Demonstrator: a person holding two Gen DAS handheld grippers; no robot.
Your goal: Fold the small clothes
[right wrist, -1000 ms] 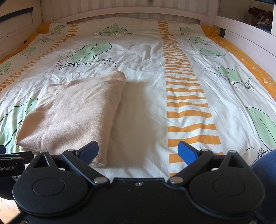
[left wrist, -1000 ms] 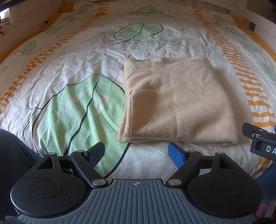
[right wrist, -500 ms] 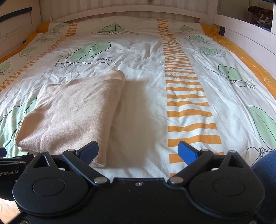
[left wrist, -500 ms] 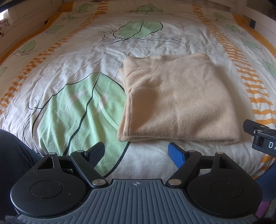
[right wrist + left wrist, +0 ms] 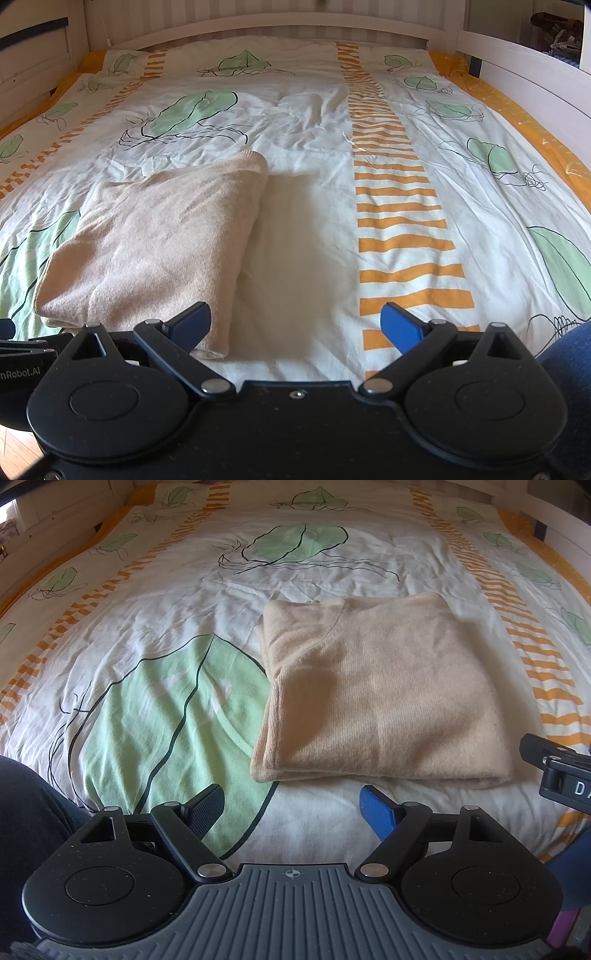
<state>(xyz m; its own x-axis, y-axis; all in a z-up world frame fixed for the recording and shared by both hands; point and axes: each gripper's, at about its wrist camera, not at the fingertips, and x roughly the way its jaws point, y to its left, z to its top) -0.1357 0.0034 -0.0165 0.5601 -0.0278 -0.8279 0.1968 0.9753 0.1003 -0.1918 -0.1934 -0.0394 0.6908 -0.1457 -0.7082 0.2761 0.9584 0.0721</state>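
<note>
A beige knitted garment [image 5: 380, 690] lies folded into a neat rectangle on the bed's duvet [image 5: 155, 635]. In the left wrist view my left gripper [image 5: 291, 810] stands open just short of the garment's near edge, nothing between its fingers. The right wrist view shows the same folded garment [image 5: 151, 243] at the left, with my right gripper [image 5: 295, 325] open near its right near corner; the left finger [image 5: 190, 323] sits just in front of that corner and the pads hold nothing.
The duvet [image 5: 306, 122] is white with green leaves and orange striped bands. A white bed frame [image 5: 524, 70] runs along the right and far end. A person's dark trouser leg [image 5: 29, 819] is at the left; the right gripper's body [image 5: 561, 775] shows at the right edge.
The garment sits slightly lower in the left wrist view than a second ago; both grippers stay open and nothing on the bed has shifted.
</note>
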